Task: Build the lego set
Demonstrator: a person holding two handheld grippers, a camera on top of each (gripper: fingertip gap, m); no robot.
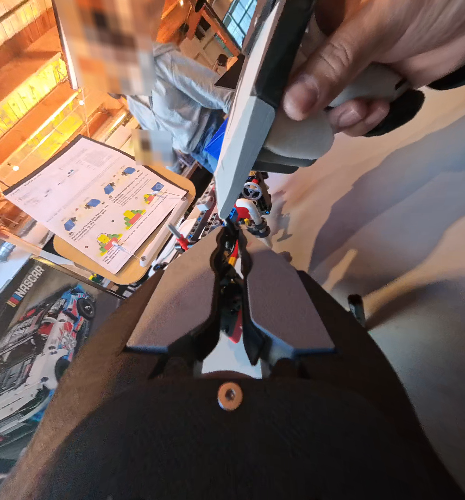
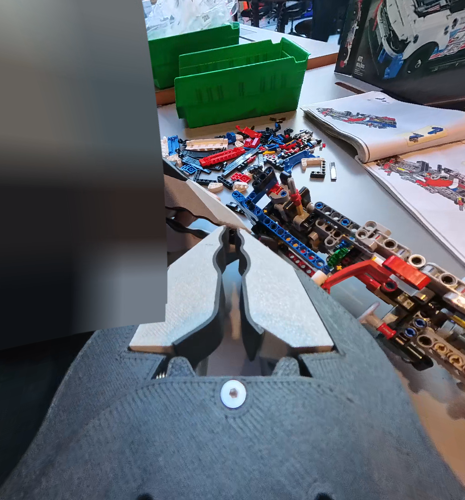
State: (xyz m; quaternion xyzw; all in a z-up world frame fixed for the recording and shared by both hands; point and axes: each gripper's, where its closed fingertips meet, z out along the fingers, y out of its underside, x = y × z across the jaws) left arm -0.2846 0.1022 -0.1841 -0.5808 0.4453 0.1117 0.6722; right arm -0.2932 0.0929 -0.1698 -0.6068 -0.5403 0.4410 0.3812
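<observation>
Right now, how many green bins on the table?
2. The nearer green bin sits just behind the loose parts pile; the farther green bin is behind it, to the left. A blurred patch covers the left side, so more may be hidden.

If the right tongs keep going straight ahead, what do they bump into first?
Probably the tip of the other tongs, which sits right in front of the right tongs. Just past it lies the long blue beam of the lego model, though depth is hard to judge.

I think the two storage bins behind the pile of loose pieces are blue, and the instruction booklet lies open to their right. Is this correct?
Not quite: the bins are green, not blue, as the right wrist view shows. The rest holds: they stand behind the loose pieces, and the booklet lies open to their right.
</observation>
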